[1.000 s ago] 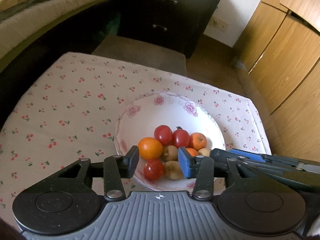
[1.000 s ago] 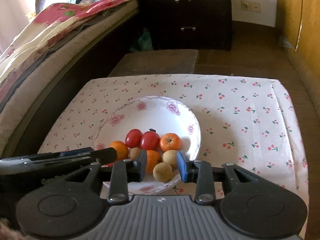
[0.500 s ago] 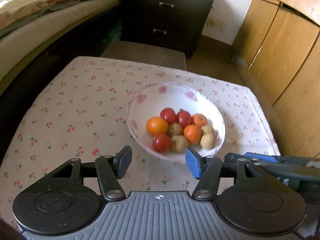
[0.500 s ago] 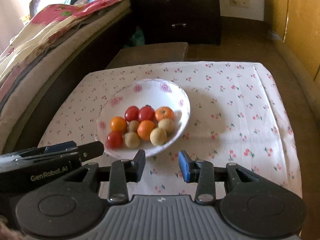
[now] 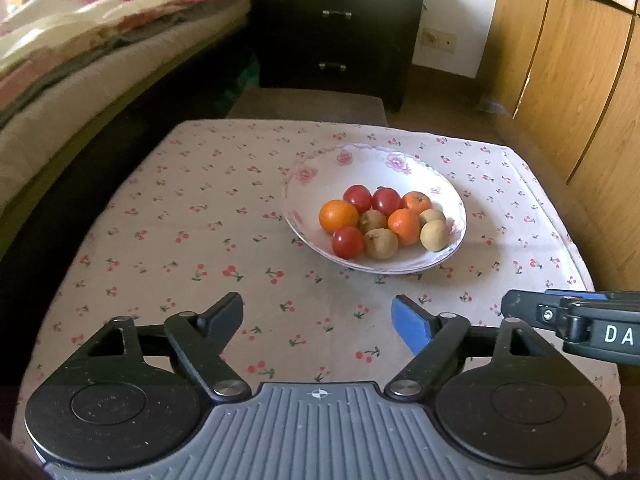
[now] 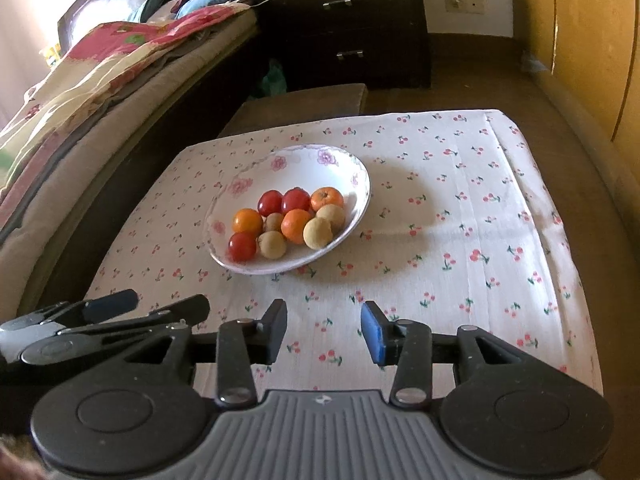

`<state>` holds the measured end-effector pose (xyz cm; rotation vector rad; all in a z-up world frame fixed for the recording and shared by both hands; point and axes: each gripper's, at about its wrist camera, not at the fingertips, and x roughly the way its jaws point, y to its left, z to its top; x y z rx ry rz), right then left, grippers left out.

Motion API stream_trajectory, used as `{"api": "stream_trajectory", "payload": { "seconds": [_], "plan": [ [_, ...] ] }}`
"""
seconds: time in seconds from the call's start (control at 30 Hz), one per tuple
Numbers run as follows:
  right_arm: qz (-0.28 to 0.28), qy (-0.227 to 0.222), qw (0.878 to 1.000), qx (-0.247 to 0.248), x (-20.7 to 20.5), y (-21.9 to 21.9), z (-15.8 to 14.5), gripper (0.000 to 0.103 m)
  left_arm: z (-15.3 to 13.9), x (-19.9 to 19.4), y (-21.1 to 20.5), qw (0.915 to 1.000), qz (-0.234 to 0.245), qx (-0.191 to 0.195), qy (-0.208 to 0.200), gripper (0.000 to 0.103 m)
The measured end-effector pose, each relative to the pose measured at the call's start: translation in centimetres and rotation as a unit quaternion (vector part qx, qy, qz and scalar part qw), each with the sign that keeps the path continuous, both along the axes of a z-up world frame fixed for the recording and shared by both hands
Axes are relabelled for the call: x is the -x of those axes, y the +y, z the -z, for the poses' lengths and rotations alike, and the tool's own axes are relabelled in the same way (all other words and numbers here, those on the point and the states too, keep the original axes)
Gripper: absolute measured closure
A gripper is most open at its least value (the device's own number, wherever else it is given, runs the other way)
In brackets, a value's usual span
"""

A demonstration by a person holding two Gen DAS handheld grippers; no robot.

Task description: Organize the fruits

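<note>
Table (image 5: 200,216): cherry-print cloth; loose, could drag if snagged.
Bowl (image 5: 400,168): right of centre on cloth, all fruit inside; a low reach might tip its rim.
Fruit (image 5: 338,215): round, heaped, touching; one nudge may roll others out.
Left gripper (image 5: 318,316): jaws opening wide, nothing between.
Right gripper (image 6: 324,330): jaws opening, narrower, empty.
Views: right wrist shows bare cloth right of the bowl; left shows the left side.
</note>
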<state>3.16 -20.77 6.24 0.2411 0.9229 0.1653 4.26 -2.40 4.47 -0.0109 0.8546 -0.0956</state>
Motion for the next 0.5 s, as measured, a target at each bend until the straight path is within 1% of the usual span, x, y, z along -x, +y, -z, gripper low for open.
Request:
{"api": "stream_trajectory", "payload": {
  "seconds": [0.07,0.27,0.37,0.5],
  "plan": [
    [0.0,-0.001,1.0,-0.002,0.6,0.1,-0.1,0.061,-0.2,0.7,0.1,0.9999,-0.002,-0.007,-0.009,0.013],
    [-0.005,-0.003,1.0,-0.004,2.0,0.6,-0.3,0.06,-1.0,2.3,-0.1,0.9987,-0.009,-0.036,-0.034,0.0],
    [-0.005,-0.005,1.0,-0.007,2.7,0.7,-0.4,0.06,-1.2,3.1,-0.2,0.9984,-0.006,-0.037,-0.043,0.0],
    [0.0,-0.008,1.0,-0.009,3.8,0.6,-0.6,0.06,-1.3,3.8,-0.1,0.9985,-0.008,-0.037,-0.04,0.0]
  ]
}}
